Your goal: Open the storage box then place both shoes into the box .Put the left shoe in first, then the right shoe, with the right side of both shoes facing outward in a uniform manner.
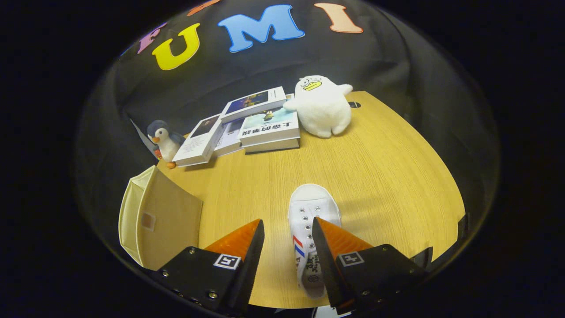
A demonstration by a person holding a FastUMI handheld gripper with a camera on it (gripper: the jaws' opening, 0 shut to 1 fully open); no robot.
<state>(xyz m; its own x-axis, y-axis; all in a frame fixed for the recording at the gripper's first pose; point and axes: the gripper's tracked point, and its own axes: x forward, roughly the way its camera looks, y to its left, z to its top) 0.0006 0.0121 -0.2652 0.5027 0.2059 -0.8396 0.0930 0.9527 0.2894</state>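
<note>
A white canvas shoe (312, 204) with red and blue stripes on its side lies on the wooden table (388, 176), toe pointing away from me. My gripper (288, 221) hovers over it, open. The shoe's laced top sits in the gap close against the right finger (335, 247), which covers part of it. Bare table separates the left finger (240, 243) from the shoe. A beige fabric storage box (154, 218) stands to the left of the fingers at the table's edge, its pale inner wall showing on its left side.
Beyond the shoe, at the back of the table, lies a pile of books (260, 126). A white plush duck (321, 106) sits to their right and a small plush penguin (162, 139) to their left. The table's curved edge runs down the right side.
</note>
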